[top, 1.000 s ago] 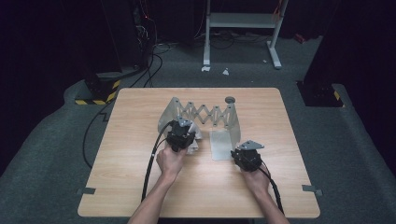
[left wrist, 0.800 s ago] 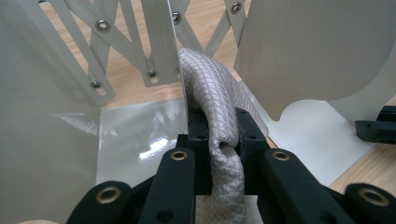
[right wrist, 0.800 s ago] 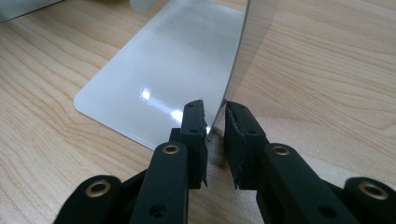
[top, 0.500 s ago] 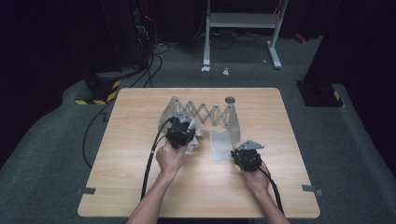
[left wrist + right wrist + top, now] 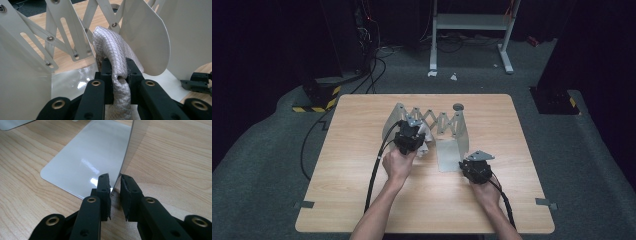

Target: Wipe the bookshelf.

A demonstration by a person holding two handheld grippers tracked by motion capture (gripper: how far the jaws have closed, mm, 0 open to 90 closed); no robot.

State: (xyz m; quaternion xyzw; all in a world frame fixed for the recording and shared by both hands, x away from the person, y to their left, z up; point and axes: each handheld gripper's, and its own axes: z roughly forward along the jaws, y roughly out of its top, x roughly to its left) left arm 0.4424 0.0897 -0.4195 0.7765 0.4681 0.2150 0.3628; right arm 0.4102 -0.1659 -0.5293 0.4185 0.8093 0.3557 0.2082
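A white folding rack (image 5: 439, 121) with scissor links stands mid-table, its upright plates (image 5: 147, 37) spread apart. My left gripper (image 5: 414, 131) reaches in between two plates and is shut on a bunched white quilted cloth (image 5: 110, 42), which pokes out beside the gripper (image 5: 425, 143). In the left gripper view the jaws (image 5: 120, 67) pinch a fold of it. My right gripper (image 5: 468, 160) sits at the rack's right end. There its jaws (image 5: 115, 180) straddle the near edge of the upright end plate (image 5: 137, 135), shut on it, above the plate's flat glossy foot (image 5: 87, 157).
The wooden table (image 5: 362, 175) is bare around the rack. A small grey round disc (image 5: 458, 106) lies just behind the rack. Black cables trail from both grippers toward the near edge. A metal stand (image 5: 472, 22) and dark floor lie beyond the table.
My left gripper has edged slightly farther into the rack with the cloth. The right gripper has stayed where it was.
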